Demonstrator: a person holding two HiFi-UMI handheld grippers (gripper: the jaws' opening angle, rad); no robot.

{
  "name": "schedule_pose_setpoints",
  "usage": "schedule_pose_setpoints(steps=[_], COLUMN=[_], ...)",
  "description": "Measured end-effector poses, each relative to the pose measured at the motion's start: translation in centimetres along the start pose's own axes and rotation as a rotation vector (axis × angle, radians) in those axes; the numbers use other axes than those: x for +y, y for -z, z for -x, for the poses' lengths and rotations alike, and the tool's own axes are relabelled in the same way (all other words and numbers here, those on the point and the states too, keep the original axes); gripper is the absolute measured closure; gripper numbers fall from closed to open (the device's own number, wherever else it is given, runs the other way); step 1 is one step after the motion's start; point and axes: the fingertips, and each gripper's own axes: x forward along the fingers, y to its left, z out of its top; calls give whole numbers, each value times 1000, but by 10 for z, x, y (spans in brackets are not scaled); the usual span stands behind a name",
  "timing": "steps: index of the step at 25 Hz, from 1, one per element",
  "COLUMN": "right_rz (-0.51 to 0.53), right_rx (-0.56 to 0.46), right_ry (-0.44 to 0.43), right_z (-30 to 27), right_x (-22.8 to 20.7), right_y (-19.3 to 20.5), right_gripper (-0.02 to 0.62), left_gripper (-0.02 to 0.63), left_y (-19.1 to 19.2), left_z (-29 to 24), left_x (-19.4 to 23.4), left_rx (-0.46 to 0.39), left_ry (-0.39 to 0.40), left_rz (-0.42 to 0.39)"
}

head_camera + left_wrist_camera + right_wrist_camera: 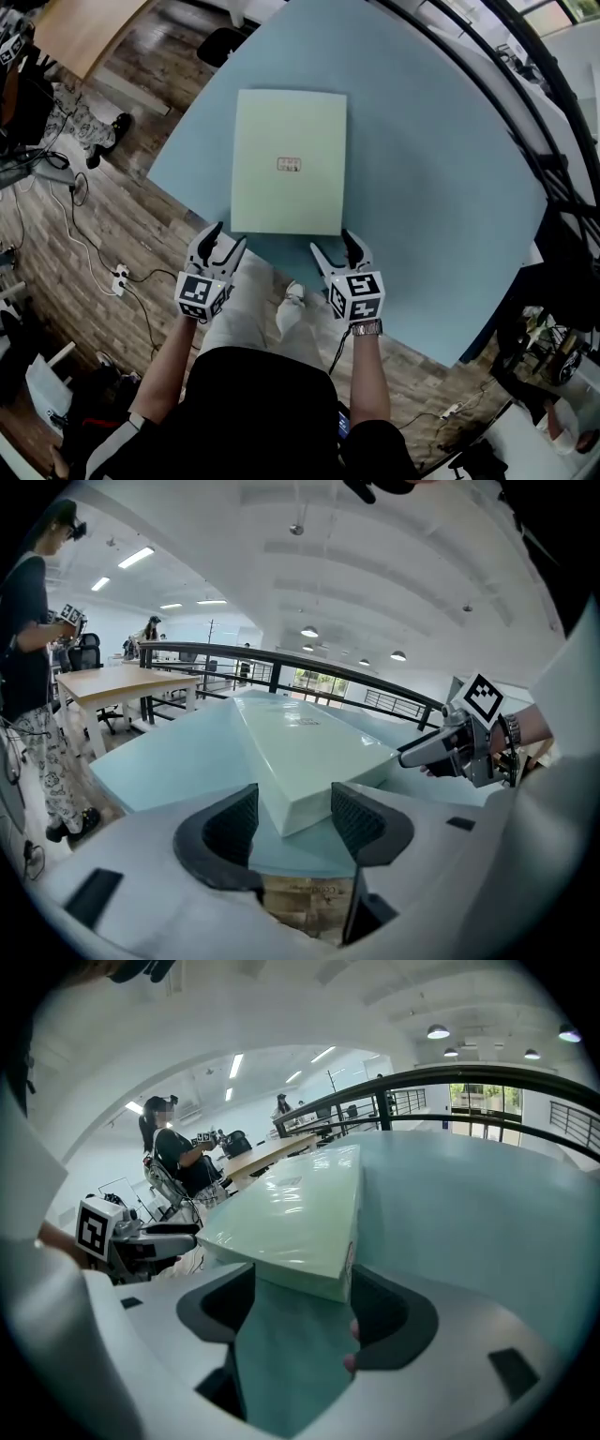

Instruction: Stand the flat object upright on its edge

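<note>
on the blue bench [441, 187] the flat box [289, 131] lies face down, not yet stood up. my left gripper [231, 233] and right gripper [332, 241] are both spread at its near corners, pinching nothing. i judge this the approach; next i need to clamp that edge and tip it up.

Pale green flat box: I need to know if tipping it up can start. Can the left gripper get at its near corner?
Probably yes: the left gripper is open right at the near left corner of the pale green flat box, with only bare blue table between them.
</note>
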Motion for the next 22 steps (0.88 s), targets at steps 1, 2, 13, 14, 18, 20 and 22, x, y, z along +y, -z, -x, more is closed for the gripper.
schedule_pose_setpoints(steps=[1, 2, 13, 14, 18, 20, 22], right_rz=[4, 10, 84, 97, 121, 136, 148], right_rx=[7, 13, 39, 42, 41, 48, 54], right_ry=[-6, -11, -8, -9, -15, -18, -19], right_z=[-2, -3, -16, -17, -20, -22, -24], right_x=[0, -1, -7, -8, -9, -8, -8], right_y=[1, 3, 4, 4, 0, 0, 2], right_gripper=[298, 294, 288, 288, 287, 285, 285], left_gripper=[379, 377, 357, 349, 342, 342, 342], left_y=[2, 5, 12, 12, 11, 11, 12], left_z=[-2, -4, -18, -19, -24, -25, -26], left_x=[-1, -3, -9, -10, -13, -12, -12], left_rx=[8, 15, 40, 44, 50, 53, 53], left_ry=[9, 19, 77, 88, 107, 103, 101], left_rz=[-2, -3, 9, 7, -25, -26, -20])
